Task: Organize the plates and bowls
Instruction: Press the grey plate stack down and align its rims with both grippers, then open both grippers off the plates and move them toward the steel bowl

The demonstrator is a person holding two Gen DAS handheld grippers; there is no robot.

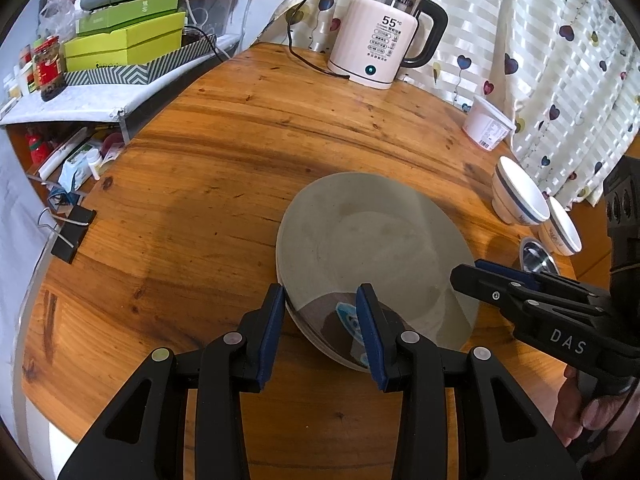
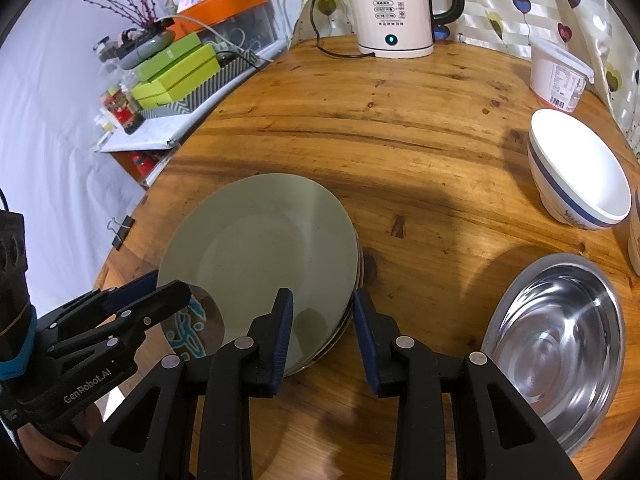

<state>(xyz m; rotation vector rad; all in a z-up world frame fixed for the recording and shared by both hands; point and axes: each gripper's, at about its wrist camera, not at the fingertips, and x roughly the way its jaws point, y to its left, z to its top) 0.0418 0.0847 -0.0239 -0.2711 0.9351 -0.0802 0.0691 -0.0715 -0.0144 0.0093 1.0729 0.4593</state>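
Observation:
A stack of plates lies on the round wooden table (image 1: 240, 140), with a grey-green plate (image 1: 372, 236) (image 2: 256, 248) on top. Steel rims show under it. A shiny plate with a blue pattern (image 1: 332, 324) (image 2: 188, 328) shows at its near-left edge. My left gripper (image 1: 322, 296) (image 2: 160, 284) straddles that near-left rim, one pad outside the edge and one over the plates. My right gripper (image 2: 320, 298) (image 1: 468, 270) straddles the stack's near-right rim the same way. Both look closed on the rim.
At the right stand a steel bowl (image 2: 556, 344), a white bowl with a blue band (image 2: 580, 172) and a second such bowl (image 1: 560, 228). A white tub (image 2: 558, 76) and a kettle (image 2: 390, 8) with its cord stand at the back. A binder clip (image 1: 72, 236) grips the table's left edge.

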